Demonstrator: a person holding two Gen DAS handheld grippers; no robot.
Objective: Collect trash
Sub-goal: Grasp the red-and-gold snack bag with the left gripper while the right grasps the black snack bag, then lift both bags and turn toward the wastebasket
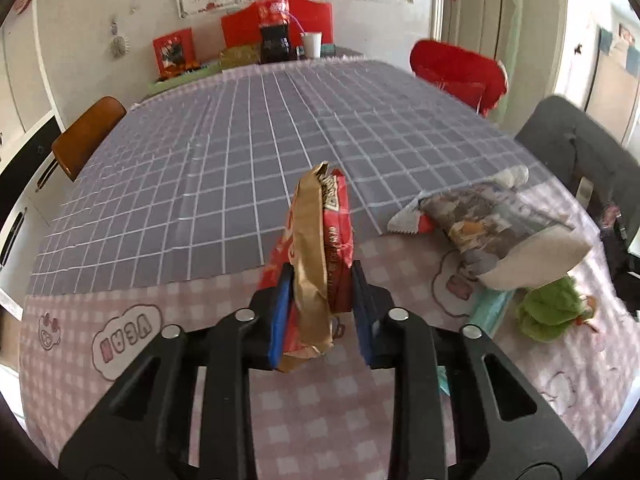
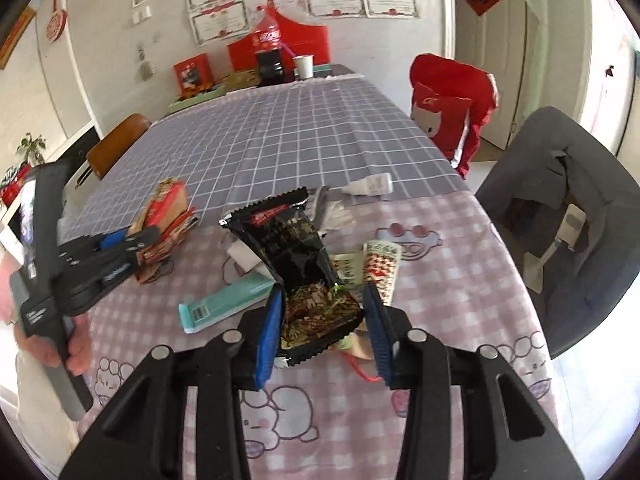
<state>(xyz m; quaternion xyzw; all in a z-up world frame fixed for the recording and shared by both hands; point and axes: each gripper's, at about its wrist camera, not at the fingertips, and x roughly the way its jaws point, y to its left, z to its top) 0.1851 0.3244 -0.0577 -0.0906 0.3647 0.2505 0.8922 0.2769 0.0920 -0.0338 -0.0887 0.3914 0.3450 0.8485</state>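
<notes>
A crumpled red and brown snack wrapper [image 1: 320,248] stands upright between the blue pads of my left gripper [image 1: 320,268], which is shut on it above the pink checked tablecloth [image 1: 168,304]. The right wrist view shows this same left gripper [image 2: 132,240] at the left, with a hand behind it. My right gripper [image 2: 324,288] is shut on a black noodle bag [image 2: 296,264], which sticks up from its jaws. More trash lies under and around it: a teal box [image 2: 228,300], a red and white patterned packet [image 2: 382,268], a clear wrapper [image 2: 332,208] and a white sachet [image 2: 370,184].
A grey printed bag [image 1: 492,216] and a green crumpled thing [image 1: 552,308] lie at the right of the left wrist view. A cola bottle [image 2: 268,52] and a white cup [image 2: 304,66] stand at the table's far end. A grey chair [image 2: 560,220], a red-draped chair [image 2: 452,112] and a brown chair [image 2: 116,144] surround the table.
</notes>
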